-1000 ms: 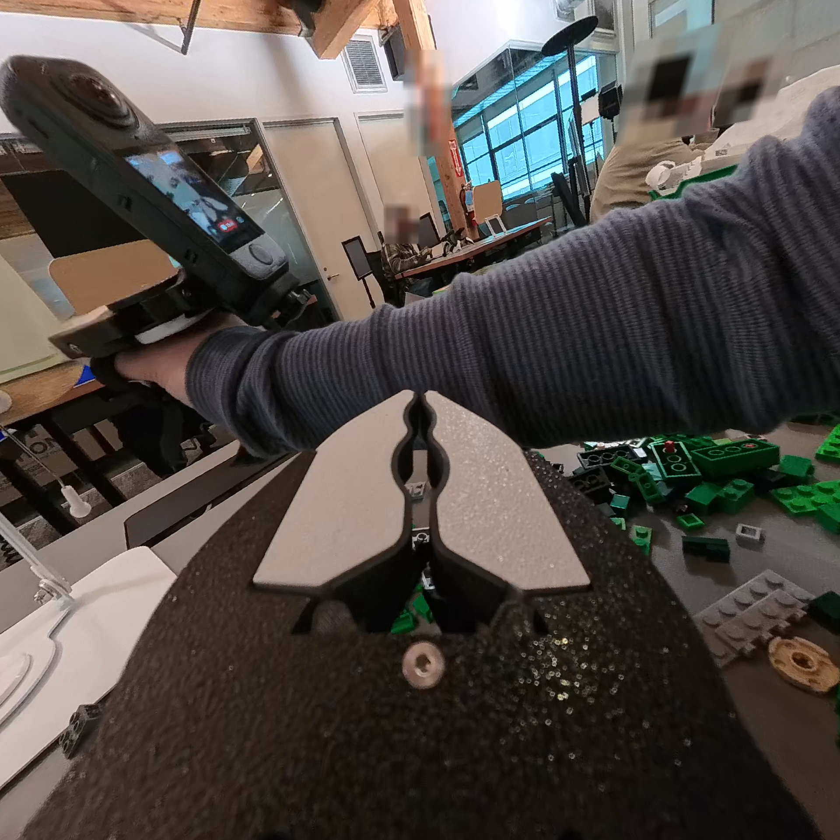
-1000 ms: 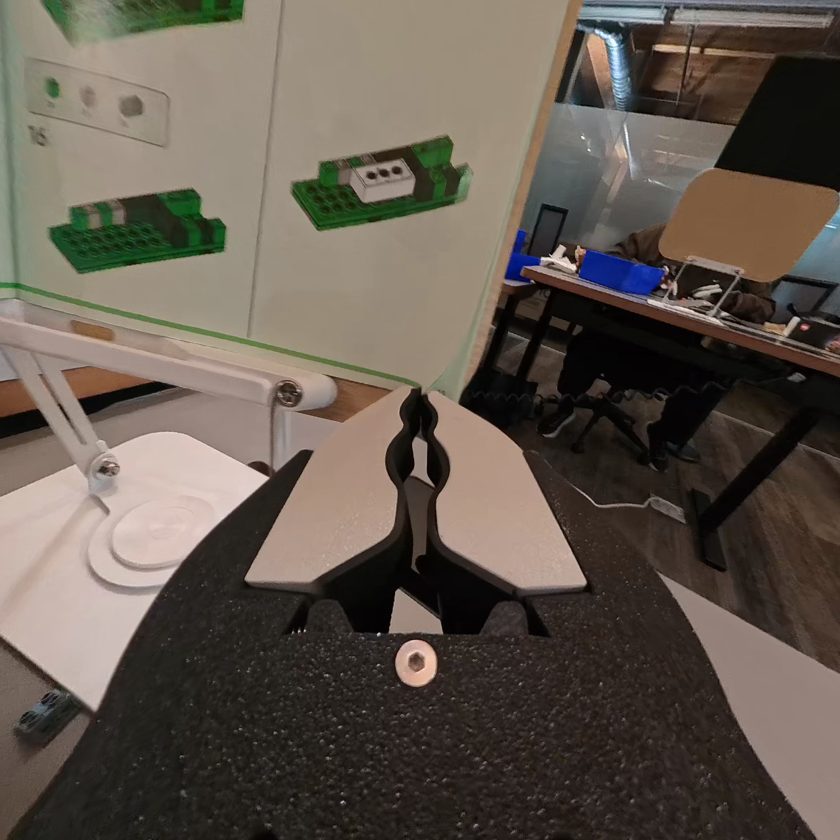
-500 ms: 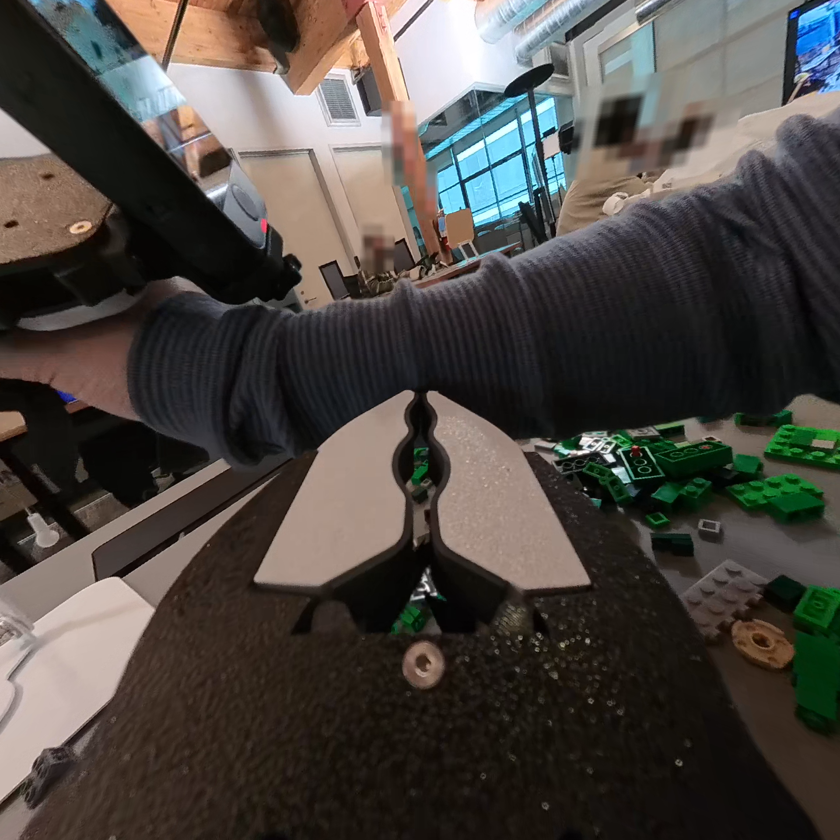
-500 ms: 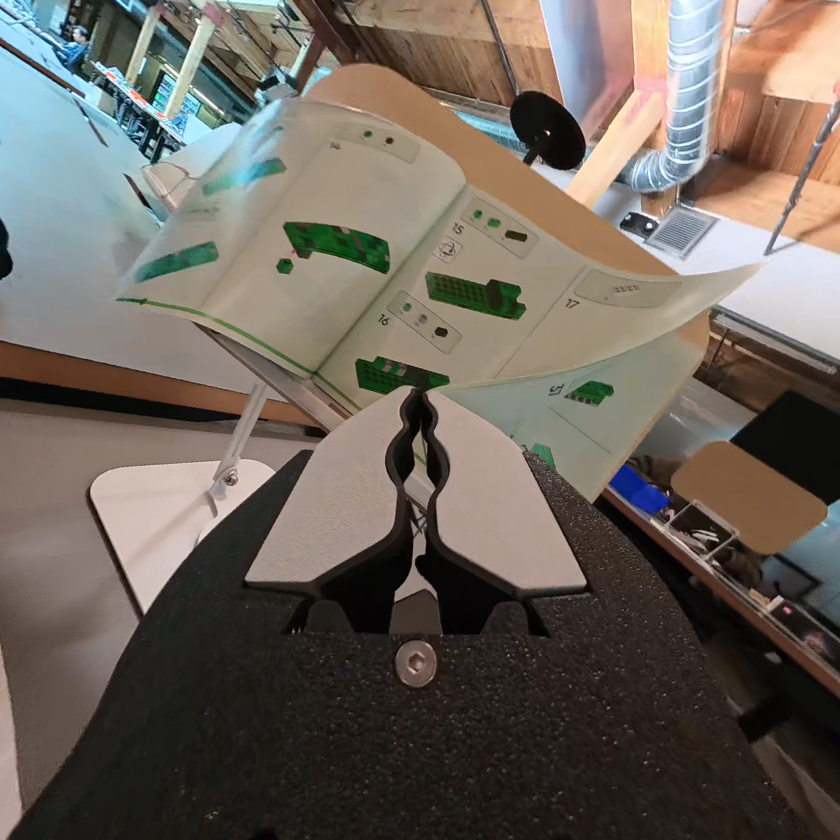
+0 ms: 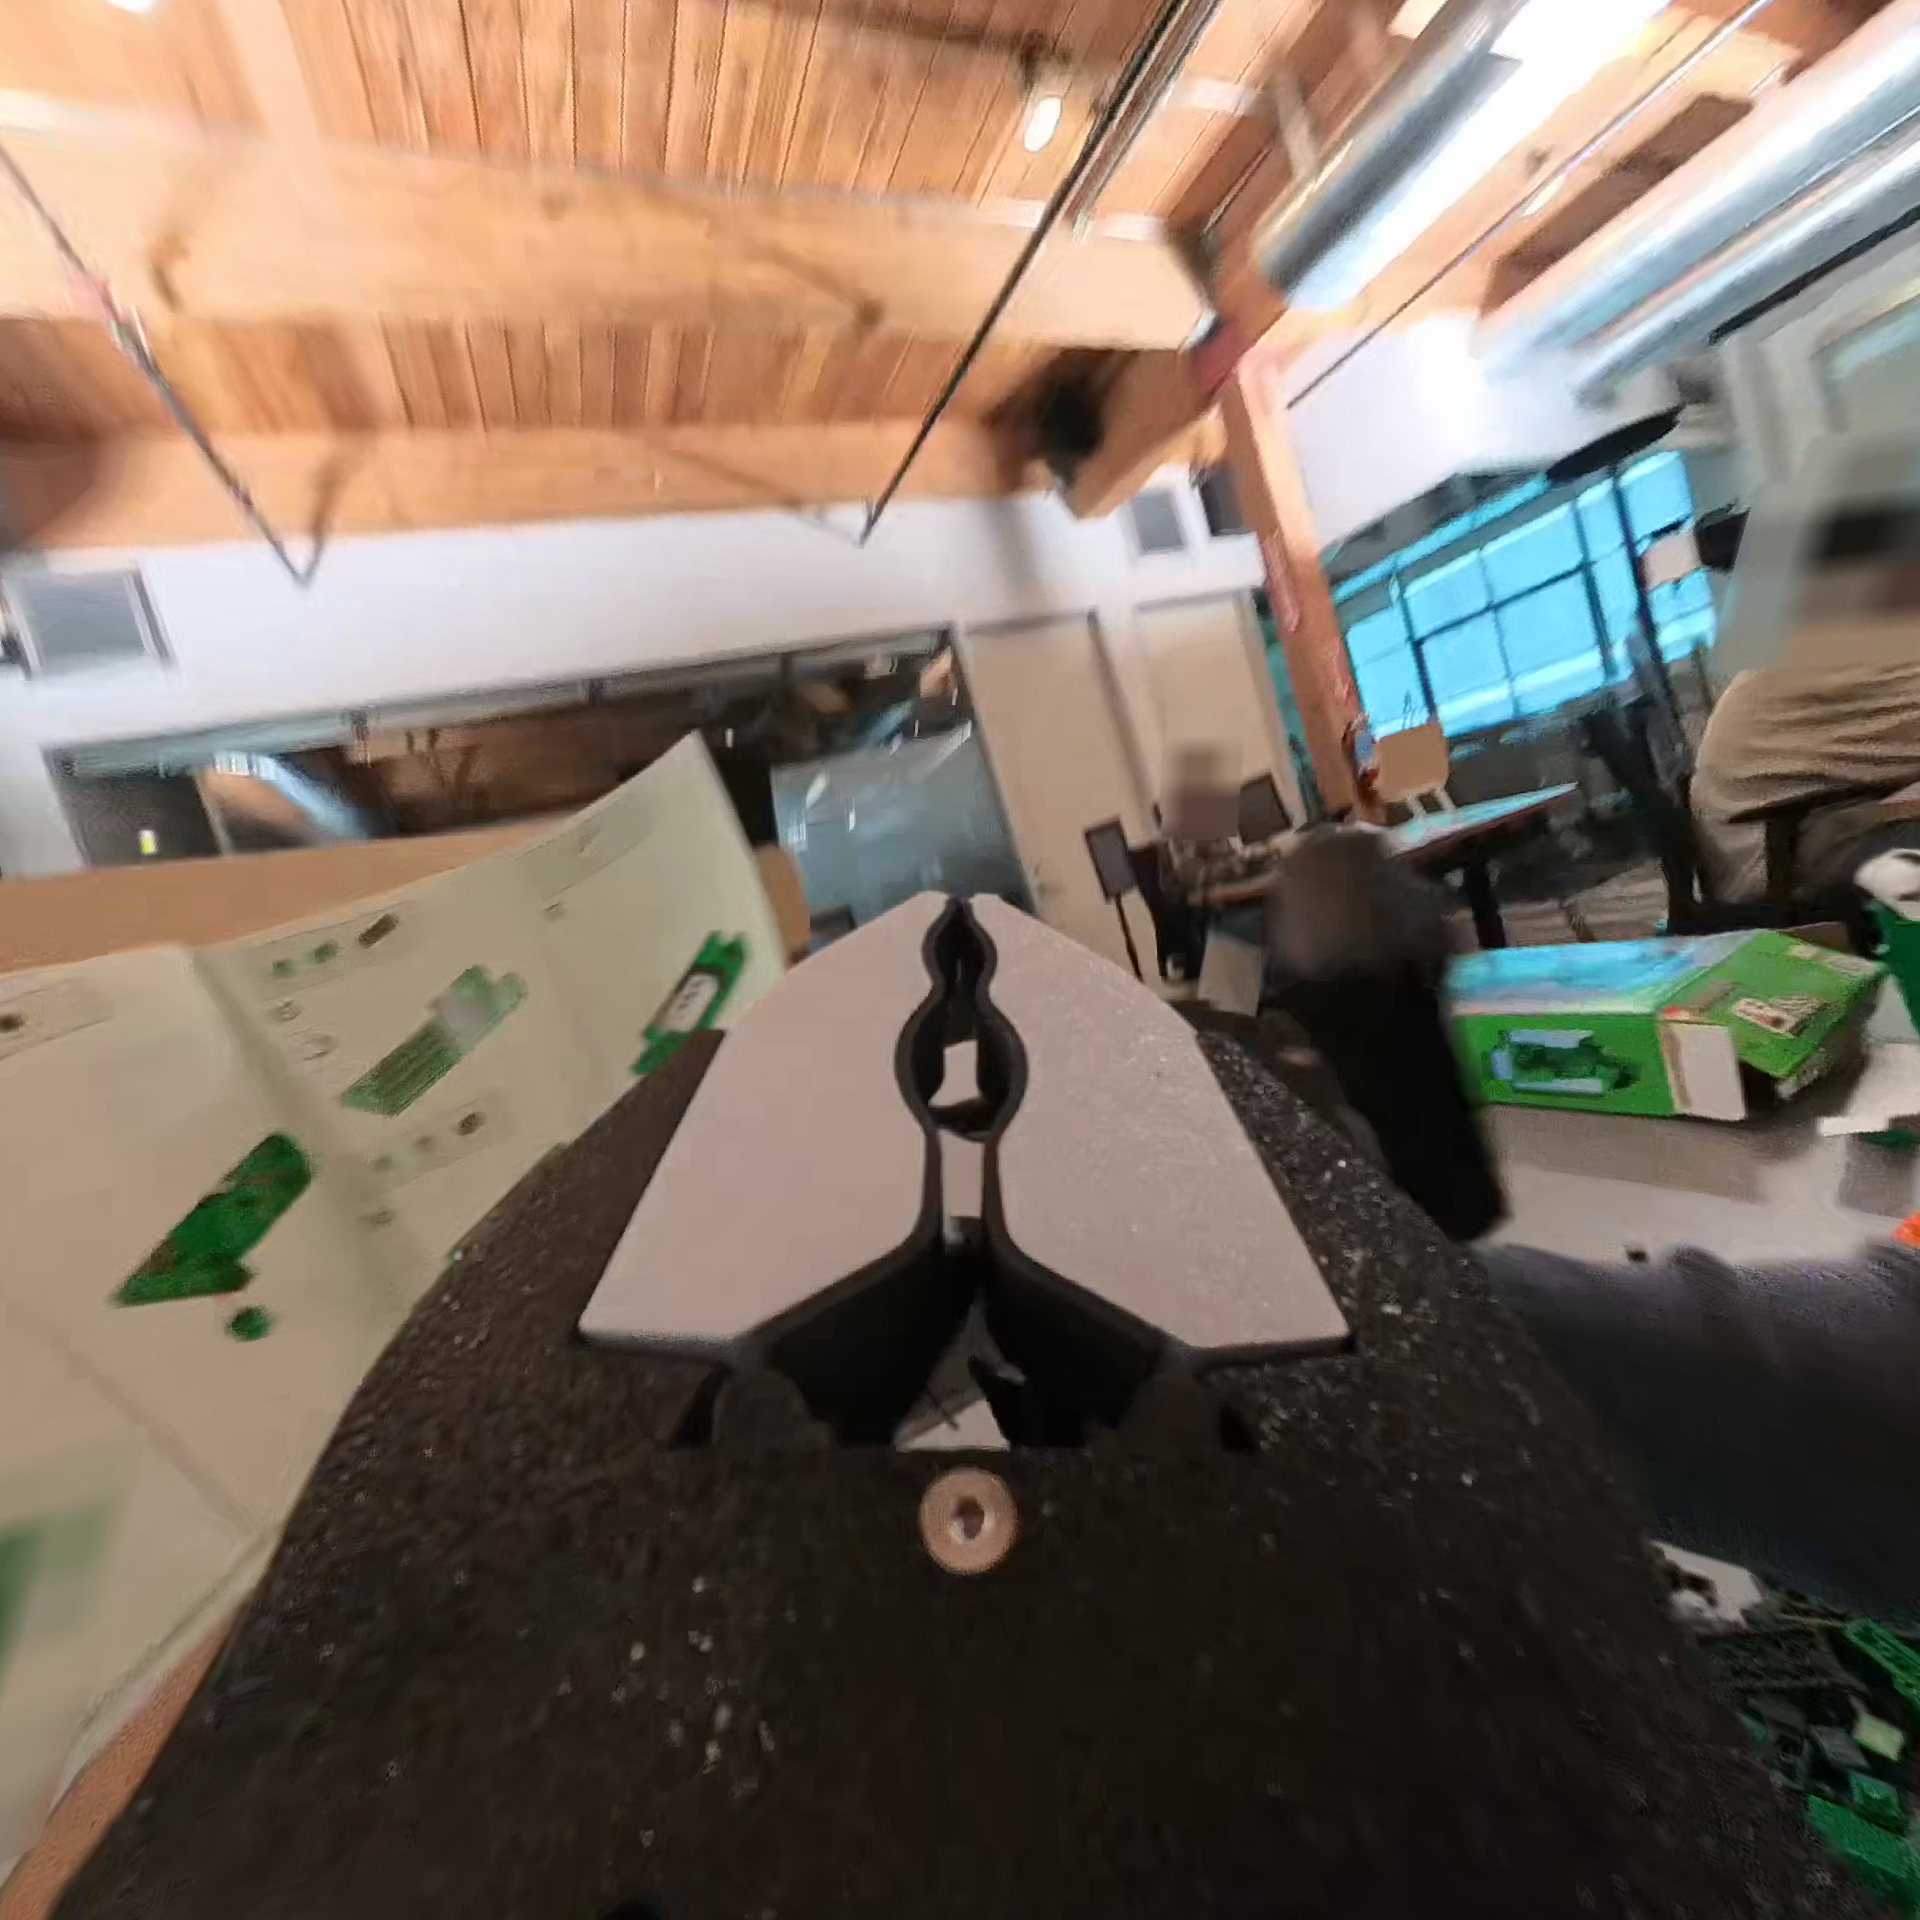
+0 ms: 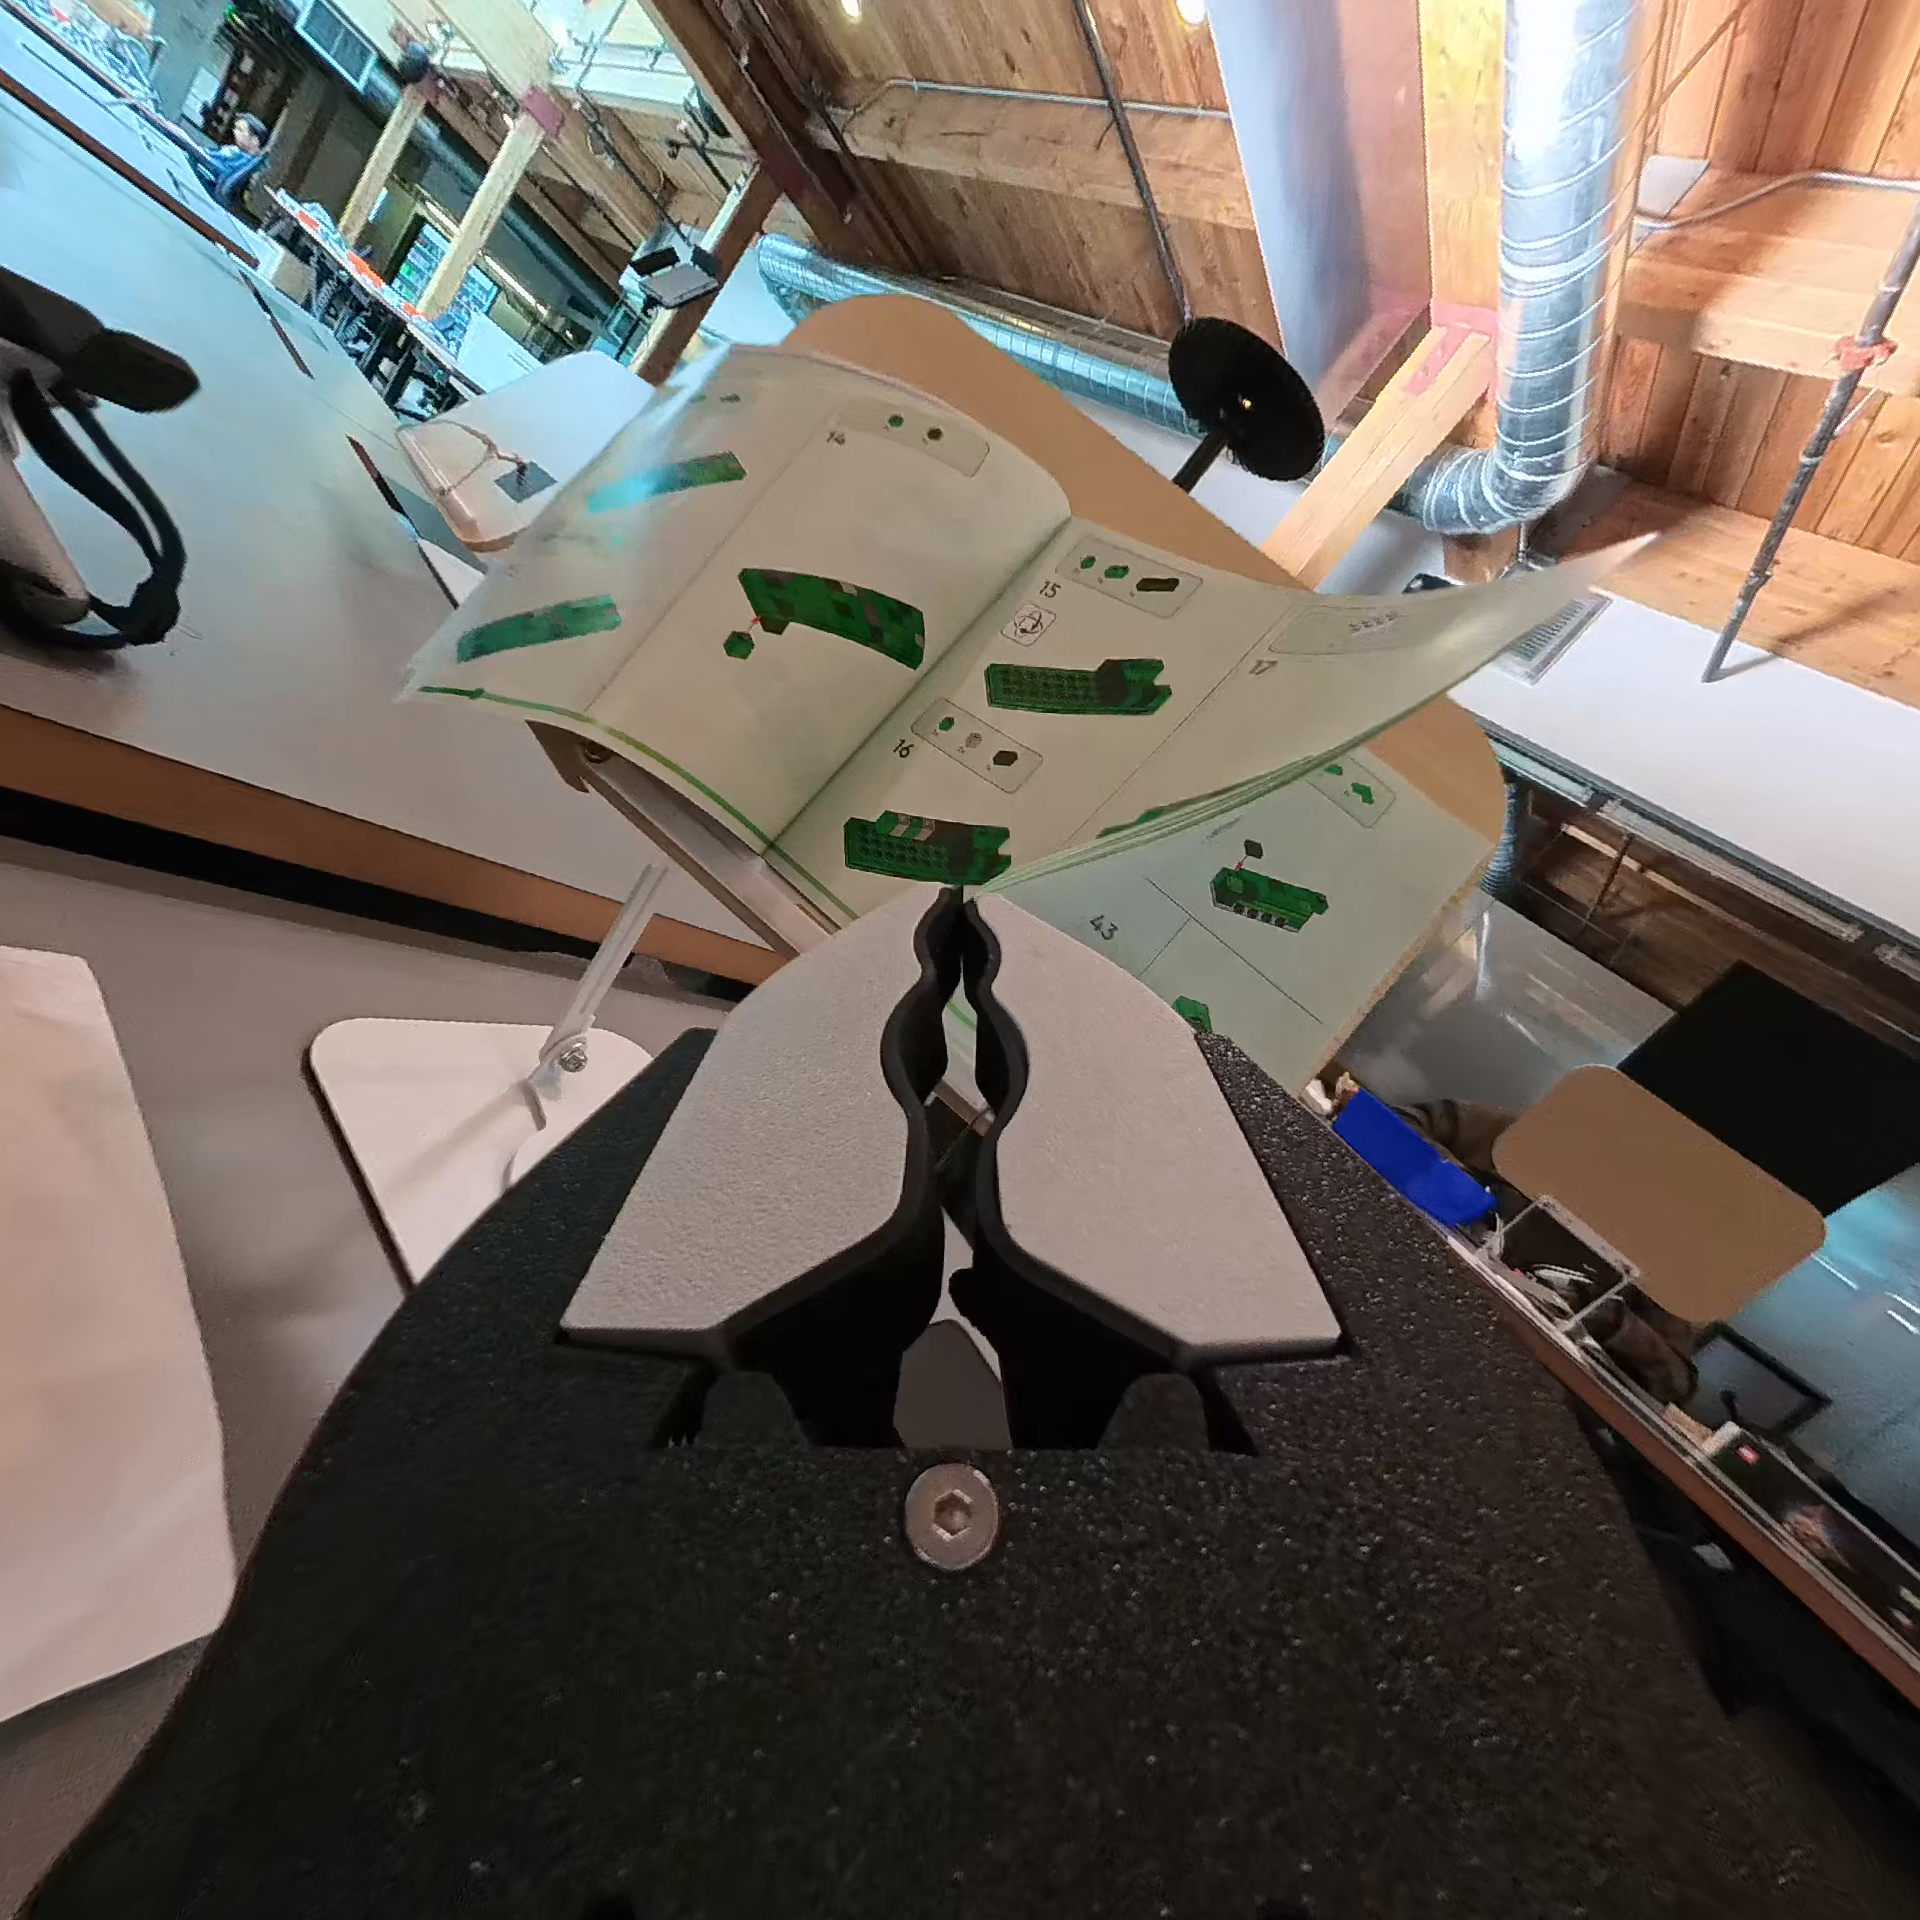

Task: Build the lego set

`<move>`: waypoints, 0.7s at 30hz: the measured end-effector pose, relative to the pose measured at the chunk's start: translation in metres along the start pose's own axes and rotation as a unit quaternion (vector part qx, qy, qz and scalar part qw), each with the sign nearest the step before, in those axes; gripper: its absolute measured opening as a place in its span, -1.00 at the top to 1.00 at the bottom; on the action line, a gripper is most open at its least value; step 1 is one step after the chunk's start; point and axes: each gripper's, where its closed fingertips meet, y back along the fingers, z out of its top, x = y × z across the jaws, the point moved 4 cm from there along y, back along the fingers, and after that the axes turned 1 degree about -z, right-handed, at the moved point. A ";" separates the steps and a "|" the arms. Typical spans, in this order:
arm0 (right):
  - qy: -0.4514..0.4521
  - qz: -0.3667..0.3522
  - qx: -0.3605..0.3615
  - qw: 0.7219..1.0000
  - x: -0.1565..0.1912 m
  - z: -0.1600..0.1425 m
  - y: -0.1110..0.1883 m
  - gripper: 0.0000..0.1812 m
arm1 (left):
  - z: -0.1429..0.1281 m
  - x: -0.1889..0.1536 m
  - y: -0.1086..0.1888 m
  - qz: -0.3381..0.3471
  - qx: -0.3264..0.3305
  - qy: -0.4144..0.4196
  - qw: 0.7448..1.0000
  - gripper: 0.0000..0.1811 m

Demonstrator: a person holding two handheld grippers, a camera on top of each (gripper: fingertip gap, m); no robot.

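The right hand-held gripper [image 6: 956, 914], centre frame, has its fingers together, seemingly pinching the lower edge of a lifted page of the instruction booklet [image 6: 831, 644] on its white stand [image 6: 436, 1101]. The left hand-held gripper [image 5: 961, 920] is closed and empty. Loose green bricks [image 5: 1860, 1766] lie lower right on the worktop. To turn well, carry the page over slowly, without tearing.

Closed tongs [image 6: 954, 914] below instruction booklet [image 6: 831, 644]
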 end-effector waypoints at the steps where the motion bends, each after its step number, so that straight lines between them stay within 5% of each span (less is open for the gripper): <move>1: -0.003 -0.001 -0.002 1.000 0.001 0.002 0.002 1.00 | 0.002 0.016 -0.006 0.004 0.030 0.016 0.999 1.00; 3: -0.006 -0.002 -0.003 1.000 0.002 0.004 0.005 1.00 | -0.003 0.044 -0.015 0.015 0.081 0.052 0.995 1.00; 8: 0.019 0.009 -0.015 1.000 0.010 0.016 0.012 1.00 | -0.033 0.065 -0.018 -0.046 0.130 0.110 0.984 0.54; 13: 0.080 0.025 -0.026 0.996 0.026 0.024 0.015 1.00 | -0.054 0.068 -0.015 -0.102 0.153 0.144 0.972 0.62; 21: 0.135 0.040 -0.030 0.990 0.041 0.031 0.016 1.00 | -0.052 0.076 -0.004 -0.147 0.142 0.150 0.967 0.64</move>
